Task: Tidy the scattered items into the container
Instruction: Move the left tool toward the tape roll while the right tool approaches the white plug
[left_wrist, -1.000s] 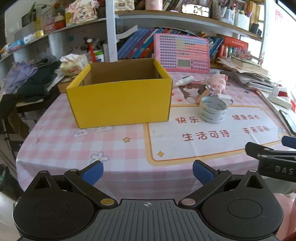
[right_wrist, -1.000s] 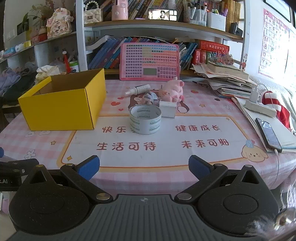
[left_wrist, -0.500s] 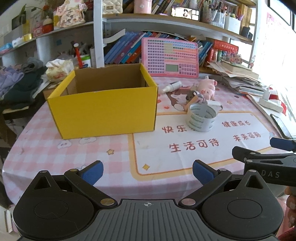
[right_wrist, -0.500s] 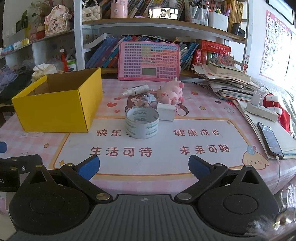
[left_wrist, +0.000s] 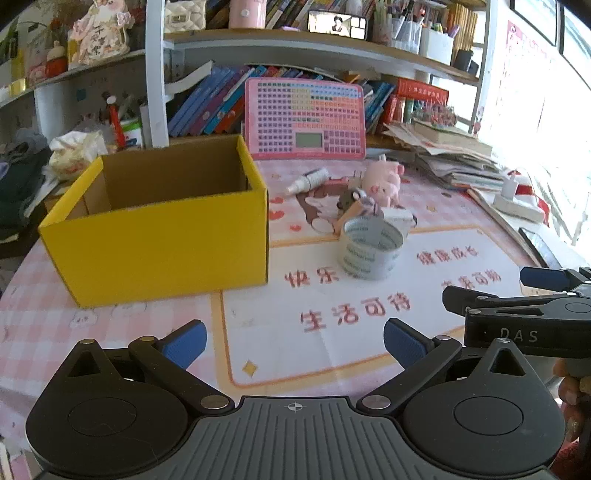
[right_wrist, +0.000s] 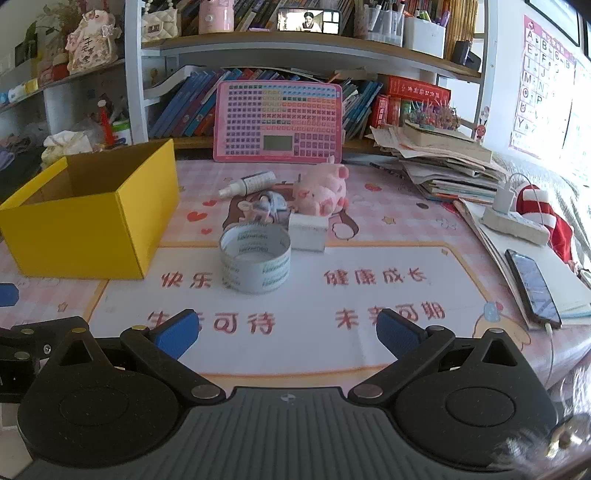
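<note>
An open yellow cardboard box (left_wrist: 159, 236) (right_wrist: 88, 221) stands on the left of the table, and its inside looks empty. To its right lie a roll of grey tape (left_wrist: 371, 247) (right_wrist: 255, 258), a small white box (right_wrist: 308, 230), a pink pig plush (left_wrist: 384, 181) (right_wrist: 325, 188), a white spray bottle (left_wrist: 308, 181) (right_wrist: 247, 183) and a small grey toy (right_wrist: 264, 206). My left gripper (left_wrist: 295, 339) is open over the table's near edge, holding nothing. My right gripper (right_wrist: 286, 330) is open just short of the tape, with nothing between its fingers.
A pink keyboard toy (right_wrist: 279, 122) leans against the bookshelf behind the items. A pile of books and papers (right_wrist: 443, 162), a power strip (right_wrist: 515, 221) and a phone (right_wrist: 533, 291) sit at the right. Clothes and clutter lie left of the box (left_wrist: 22, 177).
Both grippers have drifted forward and rightward over the table; the box and the tape look nearer and larger. Nothing was taken hold of, and both stay open.
</note>
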